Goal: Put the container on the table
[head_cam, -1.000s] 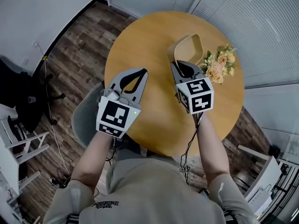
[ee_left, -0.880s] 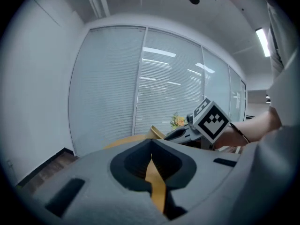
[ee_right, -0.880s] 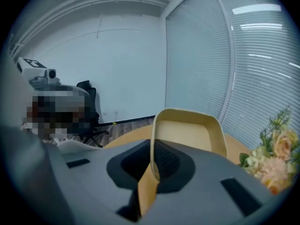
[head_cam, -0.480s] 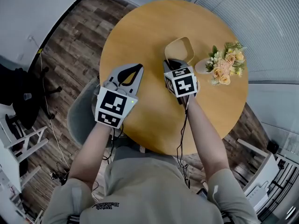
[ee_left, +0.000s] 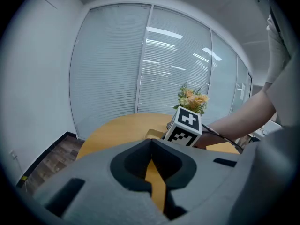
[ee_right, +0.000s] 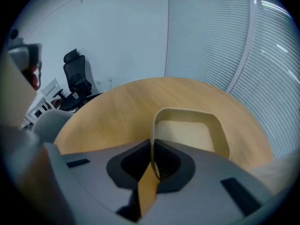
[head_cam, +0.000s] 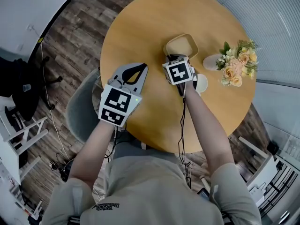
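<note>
The beige open-top container (head_cam: 180, 45) is at the middle of the round wooden table (head_cam: 140, 18), its opening facing up. My right gripper (head_cam: 171, 58) is shut on its near rim. In the right gripper view the thin rim (ee_right: 151, 139) runs between the jaws of the right gripper (ee_right: 151, 149), and the container's floor (ee_right: 185, 134) shows just beyond. Whether its base touches the tabletop I cannot tell. My left gripper (head_cam: 142, 68) hovers over the table's left near part, shut with nothing in it; its tips meet in the left gripper view (ee_left: 151, 144).
A bunch of peach flowers (head_cam: 237, 65) in a white vase (head_cam: 213, 61) lies at the table's right. A white round object (head_cam: 201, 83) sits right of my right wrist. A grey chair (head_cam: 82, 114) stands under the table's near left edge, a black office chair (head_cam: 18, 93) further left.
My right gripper has carried the container down and forward toward the tabletop, and it has turned from tilted up to level. The left gripper has hardly moved.
</note>
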{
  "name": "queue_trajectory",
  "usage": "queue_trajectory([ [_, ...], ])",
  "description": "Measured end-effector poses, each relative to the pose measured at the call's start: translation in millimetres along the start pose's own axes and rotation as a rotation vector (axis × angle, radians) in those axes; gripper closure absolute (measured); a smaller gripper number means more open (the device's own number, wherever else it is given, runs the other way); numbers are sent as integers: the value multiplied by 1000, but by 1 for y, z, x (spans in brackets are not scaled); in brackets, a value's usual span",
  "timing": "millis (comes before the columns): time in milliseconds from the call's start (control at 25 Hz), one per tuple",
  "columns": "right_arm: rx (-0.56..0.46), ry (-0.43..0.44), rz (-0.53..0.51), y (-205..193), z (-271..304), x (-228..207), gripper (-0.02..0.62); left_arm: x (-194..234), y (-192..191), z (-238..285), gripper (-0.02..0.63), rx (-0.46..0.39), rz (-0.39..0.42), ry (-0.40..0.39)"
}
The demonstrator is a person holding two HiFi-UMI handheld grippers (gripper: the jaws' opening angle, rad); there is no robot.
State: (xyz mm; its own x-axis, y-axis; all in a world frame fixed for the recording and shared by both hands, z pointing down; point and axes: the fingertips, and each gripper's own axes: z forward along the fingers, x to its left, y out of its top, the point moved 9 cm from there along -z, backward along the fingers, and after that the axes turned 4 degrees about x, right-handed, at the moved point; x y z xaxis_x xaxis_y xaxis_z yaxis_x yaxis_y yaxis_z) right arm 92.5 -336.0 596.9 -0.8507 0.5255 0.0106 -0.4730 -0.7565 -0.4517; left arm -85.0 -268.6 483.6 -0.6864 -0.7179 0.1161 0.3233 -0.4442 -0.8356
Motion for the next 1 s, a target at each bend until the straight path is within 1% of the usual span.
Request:
queue_trajectory([
  [80, 25, -28, -30, 1, 8, -4, 560, -1, -2, -2, 584, 1, -12, 0],
  [160, 29, -42, -34, 3, 11, -5, 560, 0, -5, -5, 584, 5, -15, 2],
  [360, 51, -66, -74, 8, 18, -8, 560, 0, -12, -10, 584, 19, 2, 9],
  [440, 69, -60, -60, 5, 17, -12, 558, -1, -13, -12, 584, 25, 5, 14],
  [520, 78, -45, -7, 1, 11, -16, 558, -2, -13, -15, 584, 25, 7, 21],
  [600, 48, -49, 35, 1, -2, -19, 558, -4, -11, -18, 584, 20, 10, 26],
  [720, -33, -60, 70, 6, -29, -19, 558, -8, -3, -24, 584, 3, 20, 33],
  [800, -105, -39, 49, 14, -48, -11, 558, -9, 5, -29, 584, -13, 35, 40],
  [920, -199, -42, -1, 26, -81, 1, 559, -11, 22, -39, 584, -43, 70, 57],
  [1000, -261, -37, -4, 31, -106, 5, 560, -13, 35, -50, 584, -67, 94, 70],
])
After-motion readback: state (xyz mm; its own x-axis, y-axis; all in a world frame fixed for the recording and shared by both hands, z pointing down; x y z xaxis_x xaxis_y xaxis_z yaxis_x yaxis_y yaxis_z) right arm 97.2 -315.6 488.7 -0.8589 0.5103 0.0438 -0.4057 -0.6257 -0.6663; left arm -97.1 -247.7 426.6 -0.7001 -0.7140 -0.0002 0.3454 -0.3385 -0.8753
